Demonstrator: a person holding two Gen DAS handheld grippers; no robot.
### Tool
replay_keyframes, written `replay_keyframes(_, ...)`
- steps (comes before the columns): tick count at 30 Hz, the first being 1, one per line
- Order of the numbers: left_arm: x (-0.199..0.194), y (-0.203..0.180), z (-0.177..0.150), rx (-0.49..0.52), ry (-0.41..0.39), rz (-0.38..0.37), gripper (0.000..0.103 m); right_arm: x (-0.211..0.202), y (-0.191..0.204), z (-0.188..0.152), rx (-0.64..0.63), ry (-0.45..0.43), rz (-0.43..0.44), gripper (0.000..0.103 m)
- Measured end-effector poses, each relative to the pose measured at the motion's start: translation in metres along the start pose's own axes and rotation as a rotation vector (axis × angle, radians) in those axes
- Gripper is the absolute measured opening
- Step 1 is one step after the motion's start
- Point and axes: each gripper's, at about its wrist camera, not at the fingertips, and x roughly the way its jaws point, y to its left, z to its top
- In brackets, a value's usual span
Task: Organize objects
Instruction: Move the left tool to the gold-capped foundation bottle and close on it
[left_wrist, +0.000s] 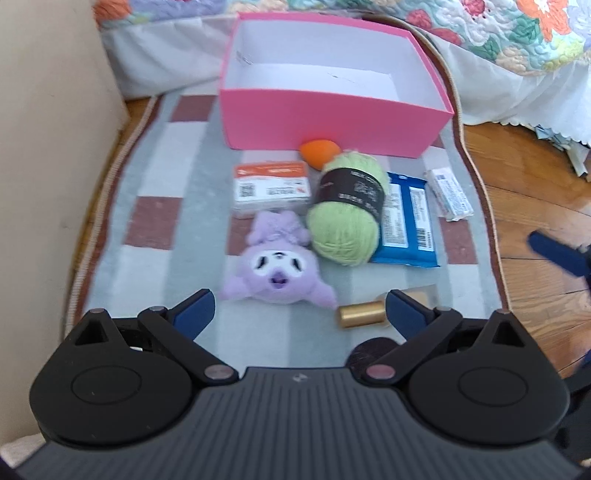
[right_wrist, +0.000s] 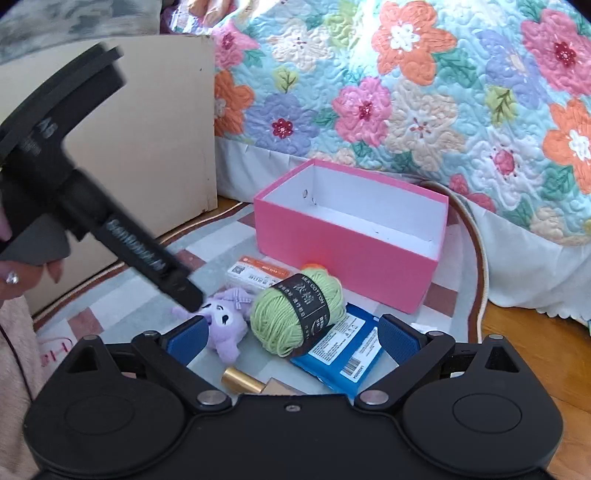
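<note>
Although both wrist views take in the same checked rug (left_wrist: 177, 155), several things on it show only in part. The orange sponge-like lump (left_wrist: 319, 149) is half hidden behind the green yarn ball (left_wrist: 345, 206) and lies against the front wall of the pink box (left_wrist: 332, 122); what it is cannot be told for sure. The gold cap (left_wrist: 360, 314) belongs to a bottle whose body is covered by the left gripper's right fingertip, and in the right wrist view it is cut off by the tool body. A dark round item just below that cap is too obscured to name. The blue packet (left_wrist: 406, 221) lies partly under the yarn, and the print on the white and orange carton (left_wrist: 271, 186) and on the small white packet (left_wrist: 448, 197) is too blurred to read. The left view is soft with blur. The left gripper (left_wrist: 299, 310) has its blue-padded jaws spread wide, holding nothing, poised just short of the purple plush toy (left_wrist: 279, 266), which lies face up between the carton and the tool. The right gripper (right_wrist: 290, 334) is likewise wide open and empty above the yarn (right_wrist: 295, 314) and plush (right_wrist: 225, 317). The pink box stands open and empty at the rug's far end beside the floral quilt (right_wrist: 406, 92). A hand (right_wrist: 22, 273) with a ring grips the left tool's handle at the right view's left edge.
</note>
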Motion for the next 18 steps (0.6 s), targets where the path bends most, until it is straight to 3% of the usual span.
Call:
replay_keyframes(8,0.043,-0.006,-0.007,-0.018,0.025,-0.081,0.096,0.043,-0.012,-0.020,0.175,0.153,0.086,0.099)
replay_keyframes(16,0.073,-0.002,-0.022,-0.083,0.048,-0.158,0.086,0.071,-0.012,-0.044,0.231,0.289,0.038,0.098)
replay_keyframes(18,0.080,-0.001,-0.025,-0.104,0.052,-0.184,0.077,0.079,-0.014,-0.050,0.265,0.313,0.025,0.094)
